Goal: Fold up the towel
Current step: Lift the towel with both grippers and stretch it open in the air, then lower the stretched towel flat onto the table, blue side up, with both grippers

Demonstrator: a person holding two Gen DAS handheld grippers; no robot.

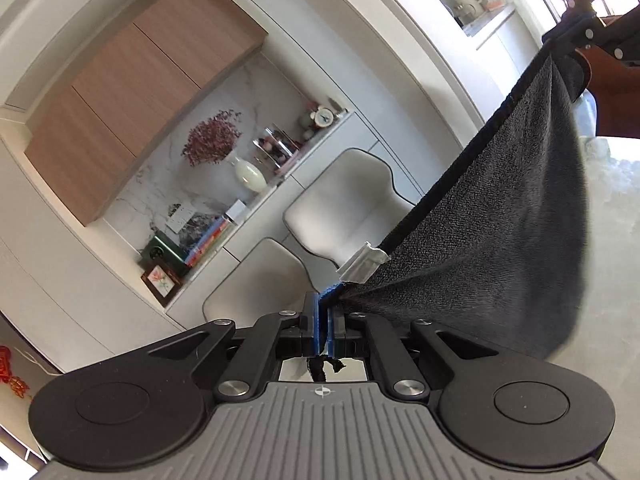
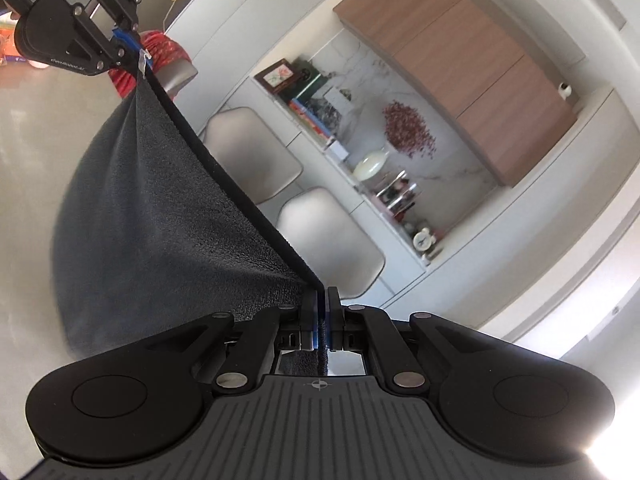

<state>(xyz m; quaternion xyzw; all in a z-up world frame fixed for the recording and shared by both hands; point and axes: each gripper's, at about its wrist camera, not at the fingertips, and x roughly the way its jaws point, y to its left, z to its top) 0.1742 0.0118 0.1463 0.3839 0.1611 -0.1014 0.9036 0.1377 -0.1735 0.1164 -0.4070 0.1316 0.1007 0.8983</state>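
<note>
A dark grey towel (image 1: 492, 220) hangs in the air, stretched taut along its top edge between my two grippers. My left gripper (image 1: 325, 304) is shut on one top corner, beside a white label (image 1: 362, 266). My right gripper (image 1: 570, 46) shows at the upper right of the left wrist view, shut on the other corner. In the right wrist view my right gripper (image 2: 323, 300) is shut on the towel (image 2: 160, 208) corner, and my left gripper (image 2: 134, 50) holds the far corner at the upper left. The towel's body sags below the edge, over the table.
A pale glossy table (image 1: 616, 240) lies under the towel. Two white chairs (image 1: 344, 208) stand beyond it. A white sideboard (image 1: 280, 184) behind holds a vase with dried flowers, books, a clock and a picture frame. Wooden wall cabinets (image 1: 140, 92) hang above.
</note>
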